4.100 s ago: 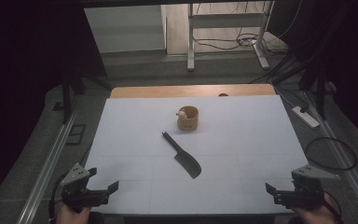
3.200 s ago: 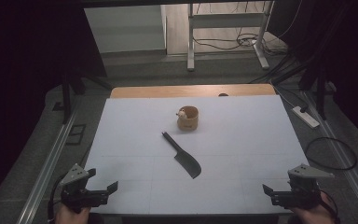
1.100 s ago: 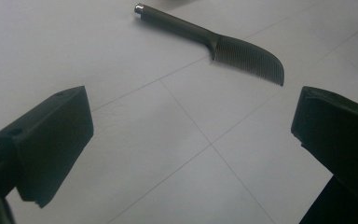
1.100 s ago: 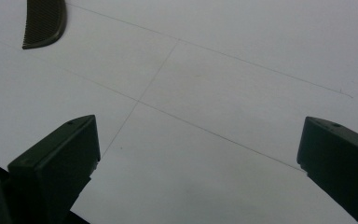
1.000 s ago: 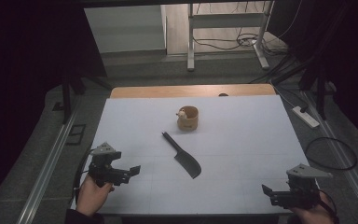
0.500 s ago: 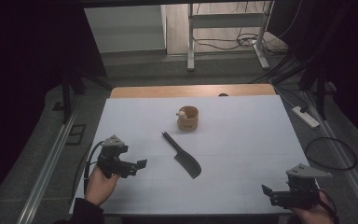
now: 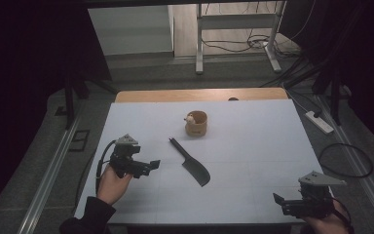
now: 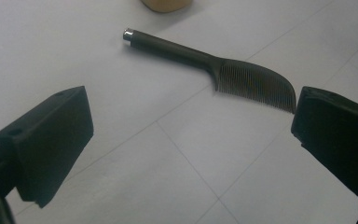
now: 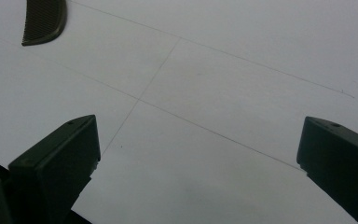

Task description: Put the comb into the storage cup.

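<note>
Left gripper [image 7: 152,163] wide open, empty. Comb [image 8: 214,70] flat on table [image 7: 253,146], just ahead between the jaws' line. Likely light, stiff plastic, slick, lies low; grab the handle, not the teeth. Right gripper [image 7: 278,199] open, idle, well apart.

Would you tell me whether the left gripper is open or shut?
Open: the left gripper shows its jaws wide apart, holding nothing, with the comb beyond.

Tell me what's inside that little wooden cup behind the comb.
A small pale lump pokes above the rim of the cup on its left side. The cup's wall hides whatever lies deeper, beyond the comb.
</note>
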